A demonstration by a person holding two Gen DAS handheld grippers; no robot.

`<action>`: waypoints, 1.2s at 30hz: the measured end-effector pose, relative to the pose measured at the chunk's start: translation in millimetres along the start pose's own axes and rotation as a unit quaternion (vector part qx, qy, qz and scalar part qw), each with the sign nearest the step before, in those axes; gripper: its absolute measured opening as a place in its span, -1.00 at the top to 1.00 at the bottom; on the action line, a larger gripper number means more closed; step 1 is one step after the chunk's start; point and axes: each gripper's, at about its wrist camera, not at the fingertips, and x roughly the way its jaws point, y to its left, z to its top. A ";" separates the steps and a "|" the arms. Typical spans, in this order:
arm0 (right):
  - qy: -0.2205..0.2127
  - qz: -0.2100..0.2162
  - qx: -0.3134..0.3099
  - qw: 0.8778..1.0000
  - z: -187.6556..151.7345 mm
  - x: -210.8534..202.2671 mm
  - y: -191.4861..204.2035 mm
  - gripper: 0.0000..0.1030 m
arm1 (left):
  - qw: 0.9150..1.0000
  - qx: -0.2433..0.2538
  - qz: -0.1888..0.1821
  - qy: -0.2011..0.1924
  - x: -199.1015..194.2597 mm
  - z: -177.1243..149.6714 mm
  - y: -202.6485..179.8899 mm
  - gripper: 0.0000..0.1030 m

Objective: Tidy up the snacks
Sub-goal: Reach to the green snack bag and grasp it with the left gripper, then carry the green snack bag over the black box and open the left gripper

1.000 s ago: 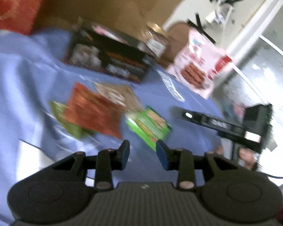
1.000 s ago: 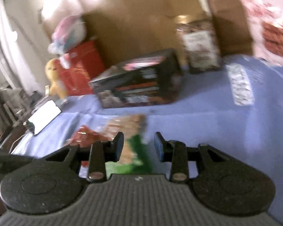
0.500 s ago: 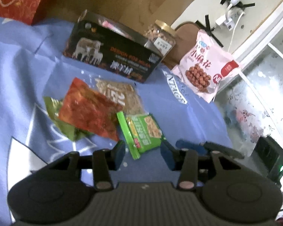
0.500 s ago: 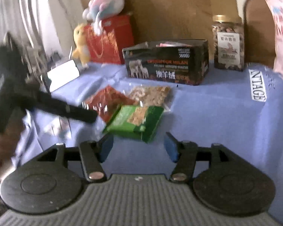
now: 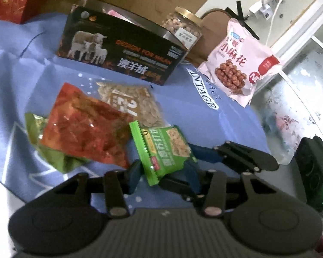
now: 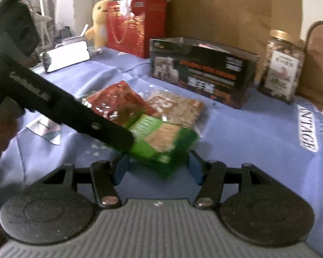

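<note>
A green snack pack (image 5: pixel 165 148) lies on the blue cloth (image 5: pixel 215 124), partly over a clear pack of seeds (image 5: pixel 131 103) and beside a red pack (image 5: pixel 86 129). My left gripper (image 5: pixel 162 175) has the pack's near end between its closing jaws, and both pads touch it. From the right, my right gripper's fingers (image 5: pixel 204 150) reach the same pack. In the right wrist view the green pack (image 6: pixel 161 142) sits just ahead of my right gripper (image 6: pixel 158 169). Its jaws are wide, closing slightly, with gaps beside the pack. The left gripper (image 6: pixel 125 139) lies on the pack's left edge.
A black open box (image 5: pixel 122 51) stands behind the packs, with a nut jar (image 5: pixel 183 28) and a pink snack bag (image 5: pixel 236 60) to its right. An olive pack (image 5: pixel 53 157) lies under the red one. A red gift bag (image 6: pixel 129 28), a yellow plush (image 6: pixel 99 21) and a phone (image 6: pixel 66 56) sit far left.
The green pack was blurred between my right fingers, then lay on the cloth. Both grippers have moved in on it; the right one widened and rolled level, the left narrowed around its near end.
</note>
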 end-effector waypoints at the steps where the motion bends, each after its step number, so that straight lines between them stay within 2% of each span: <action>1: -0.004 -0.002 -0.003 1.000 -0.5 0.4 3.5 -0.12 | 1.000 0.004 0.000 0.003 0.3 -0.5 0.0 0.44; 6: -0.017 -0.009 0.003 1.000 -5.8 -11.1 16.2 0.04 | 1.000 0.016 -0.018 0.000 -15.7 -10.1 -6.8 0.45; 10: -0.030 0.008 0.021 0.999 -8.3 -23.0 22.4 0.05 | 0.999 0.026 -0.023 -0.011 -32.4 -19.9 -11.7 0.45; 13: -0.041 0.009 0.010 0.999 -3.2 -25.8 31.4 0.05 | 0.999 0.033 -0.016 -0.027 -44.3 -18.2 -16.1 0.45; 17: -0.075 -0.003 -0.006 0.997 19.5 -25.4 33.1 0.05 | 0.997 0.048 -0.010 -0.058 -62.1 7.8 -23.8 0.45; 22: -0.133 -0.032 -0.027 0.990 65.8 -16.3 15.3 0.05 | 0.992 0.084 0.001 -0.098 -72.5 71.4 -36.4 0.44; 26: -0.151 -0.049 -0.026 0.987 111.4 10.6 -19.0 0.06 | 0.989 0.095 0.012 -0.114 -52.1 128.6 -33.4 0.44; 29: -0.141 -0.085 -0.030 0.986 128.7 36.6 -43.1 0.06 | 0.992 0.083 0.006 -0.092 -16.8 162.1 -23.0 0.42; 32: -0.117 -0.111 -0.034 0.986 129.7 57.3 -68.7 0.00 | 0.991 0.106 0.021 -0.076 26.9 178.9 -20.1 0.36; 34: -0.106 -0.144 -0.039 0.983 123.9 67.6 -82.9 -0.13 | 0.991 0.104 0.043 -0.067 50.8 184.3 -15.7 0.05; 35: -0.099 -0.153 -0.032 0.983 120.4 67.8 -88.0 -0.14 | 0.992 0.097 0.035 -0.067 54.1 182.5 -14.0 0.04; 36: -0.106 -0.151 -0.018 0.983 115.5 61.9 -91.9 -0.14 | 0.993 0.091 0.026 -0.069 52.0 181.5 -13.4 0.11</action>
